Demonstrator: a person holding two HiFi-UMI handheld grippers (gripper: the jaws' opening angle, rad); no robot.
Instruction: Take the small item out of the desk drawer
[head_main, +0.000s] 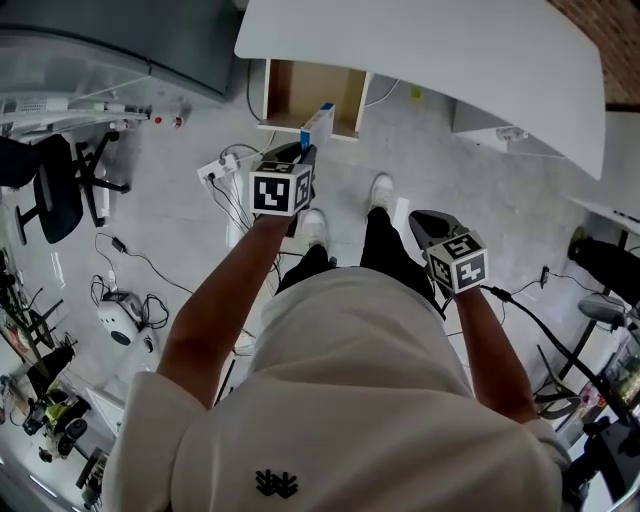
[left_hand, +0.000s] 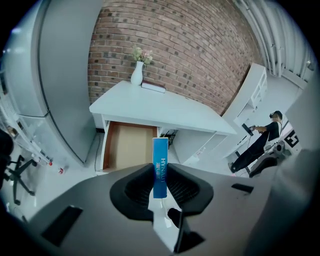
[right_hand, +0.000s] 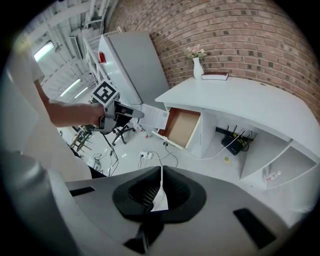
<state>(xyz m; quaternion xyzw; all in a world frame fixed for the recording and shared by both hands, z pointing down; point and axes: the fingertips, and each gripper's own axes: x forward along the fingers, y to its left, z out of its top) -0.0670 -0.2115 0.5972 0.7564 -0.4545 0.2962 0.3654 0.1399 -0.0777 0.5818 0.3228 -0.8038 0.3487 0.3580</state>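
My left gripper (head_main: 305, 152) (left_hand: 161, 176) is shut on a small blue and white box (left_hand: 160, 161) (head_main: 318, 123), held upright between its pads. It hangs in the air in front of the open desk drawer (head_main: 310, 98) (left_hand: 129, 145), whose wooden bottom shows bare. The drawer sits under the white desk (head_main: 430, 60) (left_hand: 165, 107). In the right gripper view the left gripper (right_hand: 131, 113) holds the box (right_hand: 154, 118) just short of the drawer (right_hand: 182, 127). My right gripper (head_main: 422, 222) (right_hand: 160, 175) is shut with nothing between its pads, lower and to the right, away from the desk.
A white vase of flowers (left_hand: 137, 72) and a book (left_hand: 152, 86) stand on the desk by the brick wall. A power strip with cables (head_main: 225, 170) lies on the floor left of my feet. A black office chair (head_main: 50, 190) stands far left. A person (left_hand: 265, 135) sits far right.
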